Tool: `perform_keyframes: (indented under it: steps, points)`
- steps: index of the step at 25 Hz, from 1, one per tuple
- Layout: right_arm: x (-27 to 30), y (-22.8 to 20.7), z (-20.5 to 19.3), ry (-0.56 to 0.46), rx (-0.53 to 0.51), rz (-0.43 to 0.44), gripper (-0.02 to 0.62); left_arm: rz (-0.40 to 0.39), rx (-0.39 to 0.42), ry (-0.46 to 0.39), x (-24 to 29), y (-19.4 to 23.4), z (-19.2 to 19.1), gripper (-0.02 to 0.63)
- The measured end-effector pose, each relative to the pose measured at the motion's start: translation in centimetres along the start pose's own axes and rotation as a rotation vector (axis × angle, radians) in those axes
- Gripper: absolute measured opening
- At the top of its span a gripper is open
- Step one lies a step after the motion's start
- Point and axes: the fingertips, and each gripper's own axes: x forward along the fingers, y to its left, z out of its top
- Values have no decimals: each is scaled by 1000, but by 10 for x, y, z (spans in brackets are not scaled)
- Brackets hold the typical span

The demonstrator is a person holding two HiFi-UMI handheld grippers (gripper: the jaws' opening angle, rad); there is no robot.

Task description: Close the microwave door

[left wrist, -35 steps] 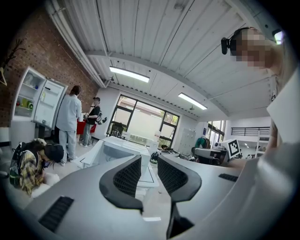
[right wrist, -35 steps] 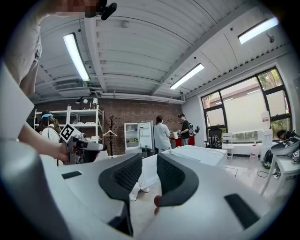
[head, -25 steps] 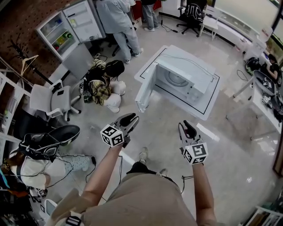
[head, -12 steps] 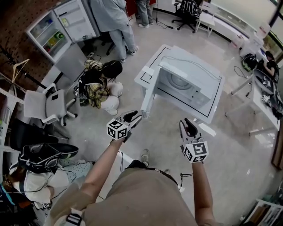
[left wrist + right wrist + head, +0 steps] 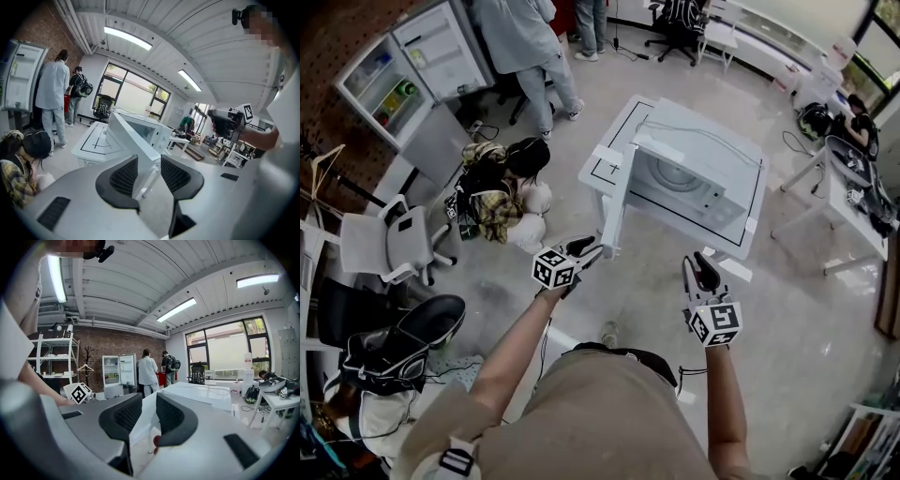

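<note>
**Head view.** A white, box-shaped microwave [image 5: 694,183] with a round turntable in its cavity stands on a white square table [image 5: 748,230] bordered by a thin black line. The microwave's flat white door [image 5: 617,202] stands open. Its panel reaches past the table's near-left edge toward the person.

The left gripper [image 5: 586,249] is grey plastic with black ribbed pads and a marker cube. It sits just beside the door's free lower corner; contact cannot be judged. The right gripper [image 5: 703,270] hovers over the glossy pale grey floor [image 5: 656,291], just short of the table's near edge.

**Left gripper view.** The 2 jaws of the left gripper [image 5: 149,164] stand moderately apart with nothing clamped. The door's free edge lines up beyond the gap.

**Right gripper view.** The 2 jaws of the right gripper [image 5: 149,411] are narrowly parted and hold nothing.

**Surroundings.** A crouching person in a plaid shirt [image 5: 497,192] and a white office chair [image 5: 394,239] lie well apart to the door's left. Floor lies between them and the door's outer face.
</note>
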Motion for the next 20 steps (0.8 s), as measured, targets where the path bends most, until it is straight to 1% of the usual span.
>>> perform_keyframes:
  steps: [4,7,12,16,20]
  points:
    - [-2,-6,-1,1,-1,-31,86,-27,1,4,5,7,-2,142]
    - [-6,-12,0,8,-6,-58,86,-54,-5,4,12,3,-2,143]
    - [-12,-28,2,14,19,-103,86,-87,-23,-2,23,-4,0,143]
    - [-12,-29,6,18,16,-106,85,-95,-41,-8,25,-9,1,144]
    - [-7,-30,7,13,15,-93,86,-99,-37,4,30,-14,-1,144]
